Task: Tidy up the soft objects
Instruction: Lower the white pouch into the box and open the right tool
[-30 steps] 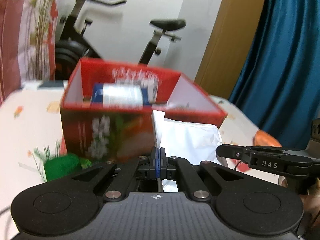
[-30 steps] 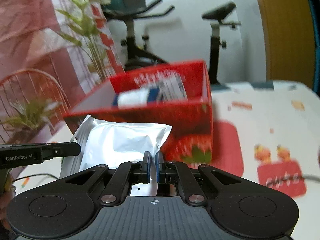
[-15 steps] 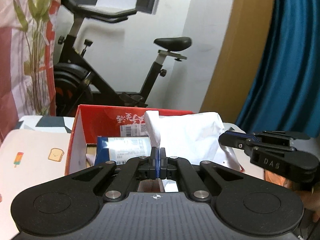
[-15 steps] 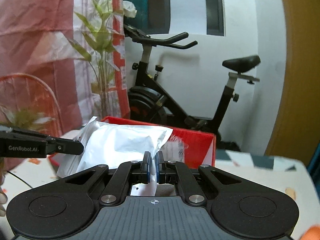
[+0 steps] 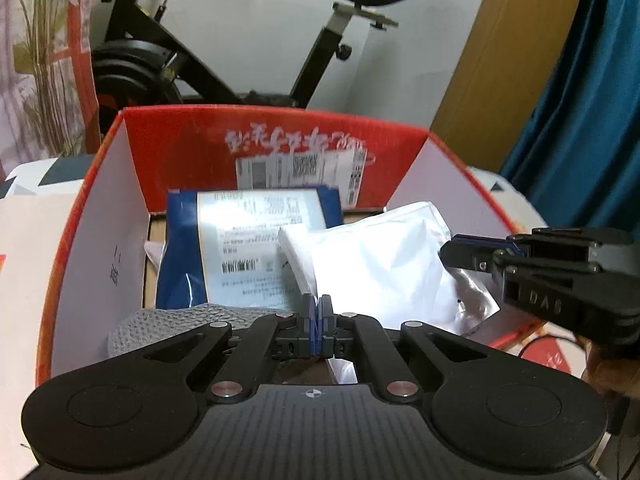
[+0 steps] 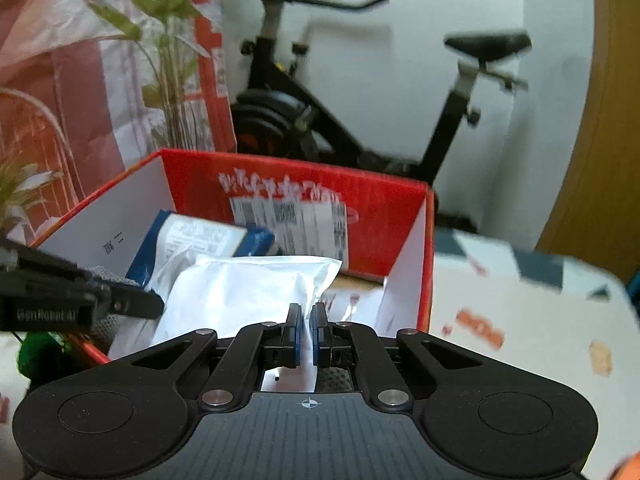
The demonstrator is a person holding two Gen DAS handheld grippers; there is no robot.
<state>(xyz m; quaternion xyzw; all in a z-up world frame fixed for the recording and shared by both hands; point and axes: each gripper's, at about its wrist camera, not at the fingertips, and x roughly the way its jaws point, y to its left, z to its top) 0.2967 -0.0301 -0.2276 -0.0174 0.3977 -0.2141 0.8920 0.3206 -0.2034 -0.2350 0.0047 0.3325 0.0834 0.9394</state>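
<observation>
Open red cardboard box as landmark, white inner walls, shipping label on its far wall. White soft pouch held over the box's right half, above the opening, not yet resting inside as far as can be told. Left gripper clenched on the pouch's near left edge; right gripper pinched shut on the pouch's near right edge. Inside the box, toward its left and back: blue packet with a pale printed label, leaning. Inside at the near left corner: grey textured soft item, partly hidden. Behind the box: black exercise bike. Left of the box: leafy plant. Under the box: pale patterned table cover.
</observation>
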